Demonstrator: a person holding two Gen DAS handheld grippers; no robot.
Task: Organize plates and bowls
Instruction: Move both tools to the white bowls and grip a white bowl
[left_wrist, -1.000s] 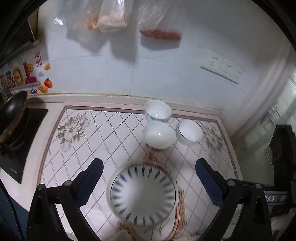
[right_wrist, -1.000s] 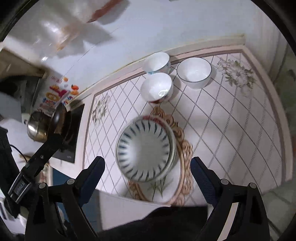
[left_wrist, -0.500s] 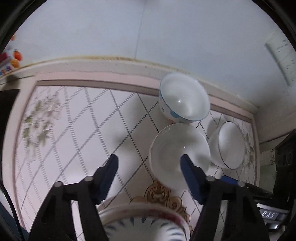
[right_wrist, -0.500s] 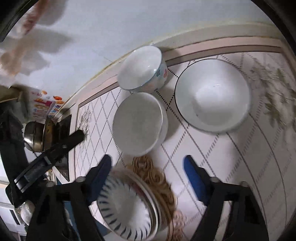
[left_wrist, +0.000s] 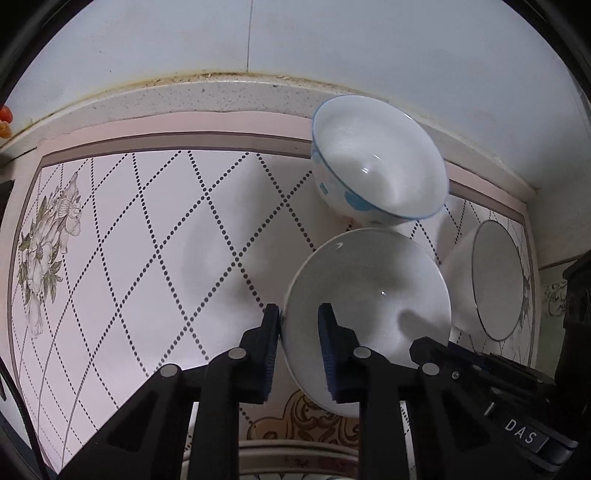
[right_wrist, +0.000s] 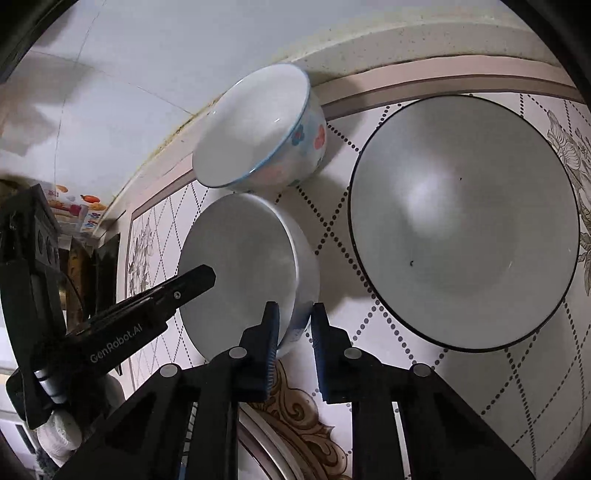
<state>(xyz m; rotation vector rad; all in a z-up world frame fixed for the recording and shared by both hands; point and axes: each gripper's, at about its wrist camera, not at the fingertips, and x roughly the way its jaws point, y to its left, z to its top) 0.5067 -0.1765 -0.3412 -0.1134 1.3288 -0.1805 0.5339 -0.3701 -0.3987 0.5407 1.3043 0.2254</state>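
A plain white bowl (left_wrist: 369, 295) sits mid-counter. My left gripper (left_wrist: 298, 325) is shut on its left rim, one finger outside, one inside. My right gripper (right_wrist: 293, 321) is shut on the same white bowl (right_wrist: 240, 266) at its right rim. Behind it a flower-printed bowl with a blue rim (left_wrist: 373, 162) stands near the wall, also in the right wrist view (right_wrist: 258, 125). A wide white bowl with a dark rim (right_wrist: 461, 221) sits to the right, and shows in the left wrist view (left_wrist: 495, 288).
A gold-patterned plate (right_wrist: 295, 417) with a stack on it lies just below both grippers; it also shows in the left wrist view (left_wrist: 295, 432). The tiled wall (left_wrist: 258, 44) closes the back of the patterned counter (left_wrist: 147, 240). A stove area (right_wrist: 85, 266) is at far left.
Both grippers moved forward and down from above the plate stack to the white bowl and closed on its opposite rims.
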